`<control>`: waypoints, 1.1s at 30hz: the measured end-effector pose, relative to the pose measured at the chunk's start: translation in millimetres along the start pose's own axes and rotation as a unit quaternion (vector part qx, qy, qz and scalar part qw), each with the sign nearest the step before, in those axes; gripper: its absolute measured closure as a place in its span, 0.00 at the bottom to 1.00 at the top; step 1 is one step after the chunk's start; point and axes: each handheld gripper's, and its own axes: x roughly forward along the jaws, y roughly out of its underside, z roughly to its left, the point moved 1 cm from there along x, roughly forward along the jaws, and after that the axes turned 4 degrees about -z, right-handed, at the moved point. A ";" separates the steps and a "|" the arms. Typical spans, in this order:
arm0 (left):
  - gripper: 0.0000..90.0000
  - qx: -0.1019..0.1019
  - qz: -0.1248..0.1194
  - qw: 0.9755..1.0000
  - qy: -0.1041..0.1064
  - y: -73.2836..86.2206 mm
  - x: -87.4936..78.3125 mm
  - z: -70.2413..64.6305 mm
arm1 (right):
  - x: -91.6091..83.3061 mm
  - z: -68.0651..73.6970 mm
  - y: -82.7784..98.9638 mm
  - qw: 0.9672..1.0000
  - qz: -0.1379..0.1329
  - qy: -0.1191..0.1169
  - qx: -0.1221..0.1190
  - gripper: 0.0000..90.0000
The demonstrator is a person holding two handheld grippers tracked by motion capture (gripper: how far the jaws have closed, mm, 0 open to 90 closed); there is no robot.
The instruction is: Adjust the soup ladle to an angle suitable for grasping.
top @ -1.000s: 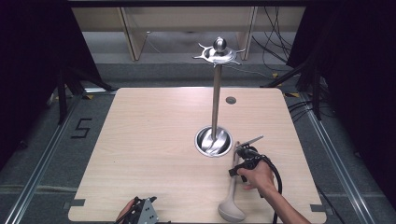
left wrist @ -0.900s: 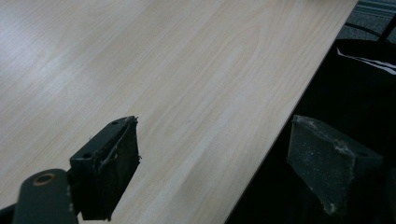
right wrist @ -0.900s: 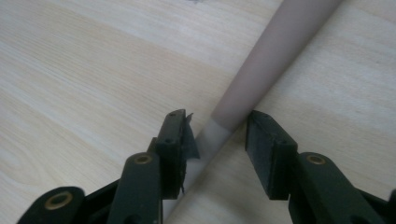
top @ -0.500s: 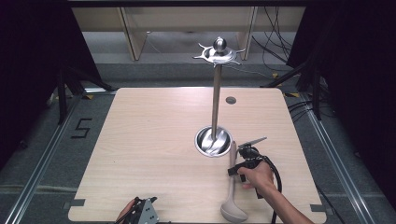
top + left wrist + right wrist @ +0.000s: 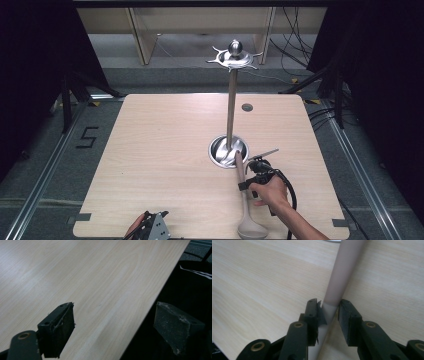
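Observation:
A long grey-beige ladle (image 5: 245, 210) lies on the wooden table (image 5: 160, 150), bowl toward the front edge and handle tip by the stand's base. My right gripper (image 5: 246, 179) reaches in from the right. Its jaws have just been closing, and in the right gripper view both pads touch the handle (image 5: 347, 265) that runs between them at the right gripper (image 5: 329, 306). My left gripper (image 5: 150, 227) sits at the table's front edge. In the left gripper view the left gripper (image 5: 115, 307) is open with nothing between its jaws.
A tall metal utensil stand (image 5: 231, 110) rises from a round shiny base (image 5: 220, 150) just beyond the ladle, its hooked crown (image 5: 234, 57) high above. A small grommet hole (image 5: 247, 107) marks the table's far side. Dark floor and rails surround the table.
The right gripper's jaws have narrowed onto the ladle handle, with the hand shifting only slightly. The left gripper has stayed put at the front edge.

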 end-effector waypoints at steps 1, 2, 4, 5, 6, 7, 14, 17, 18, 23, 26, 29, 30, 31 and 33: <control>0.18 -0.006 -0.005 1.000 0.003 0.1 0.4 -0.6 | 0.0 0.0 0.0 1.000 0.000 0.000 0.000 0.79; 0.17 -0.004 0.001 1.000 0.004 0.6 0.6 0.0 | 0.2 2.4 0.2 1.000 0.002 0.004 0.000 0.79; 0.17 0.000 0.002 1.000 -0.002 0.5 0.0 0.5 | 2.8 6.6 -0.4 1.000 0.010 0.003 -0.013 0.80; 0.18 -0.002 0.001 1.000 0.001 0.5 0.0 0.4 | 4.2 9.5 -0.7 1.000 0.014 0.004 -0.018 0.81; 0.18 -0.001 0.002 1.000 -0.001 0.4 -0.2 0.4 | 5.4 12.3 -0.9 1.000 0.016 -0.005 -0.022 0.81; 0.17 0.004 0.002 1.000 -0.002 0.0 -0.6 0.9 | 7.8 17.7 -1.3 0.999 0.023 -0.005 -0.038 0.82; 0.18 0.000 0.000 1.000 -0.002 0.1 -1.0 0.7 | 8.3 32.7 -1.1 0.998 0.035 -0.004 -0.058 0.85; 0.18 0.000 -0.001 1.000 -0.001 0.0 -1.1 0.8 | 1.8 42.0 -0.3 0.997 0.021 -0.038 -0.065 0.86; 0.18 0.000 -0.001 1.000 -0.001 0.0 -1.1 0.8 | 1.8 42.0 -0.3 0.997 0.021 -0.038 -0.065 0.86; 0.18 -0.001 -0.001 1.000 -0.001 0.1 -0.9 1.0 | -15.2 46.9 0.6 0.995 -0.002 -0.039 -0.088 0.86; 0.17 0.000 -0.001 1.000 -0.002 0.2 -0.9 1.1 | -20.8 44.5 1.6 0.994 -0.015 -0.043 -0.095 0.86; 0.17 -0.002 -0.002 1.000 0.006 0.2 -0.1 0.1 | -32.3 41.4 5.3 0.994 -0.038 -0.039 -0.095 0.86; 0.17 -0.012 -0.009 1.000 0.008 0.3 0.9 -1.7 | -32.3 41.4 5.3 0.994 -0.038 -0.039 -0.095 0.86; 0.17 -0.007 -0.009 1.000 0.003 0.1 0.6 -1.4 | -37.6 42.3 7.8 0.992 -0.057 -0.035 -0.105 0.86; 0.17 -0.008 -0.009 1.000 0.003 0.1 0.5 -1.3 | -45.0 47.8 12.1 0.992 -0.069 -0.052 -0.095 0.86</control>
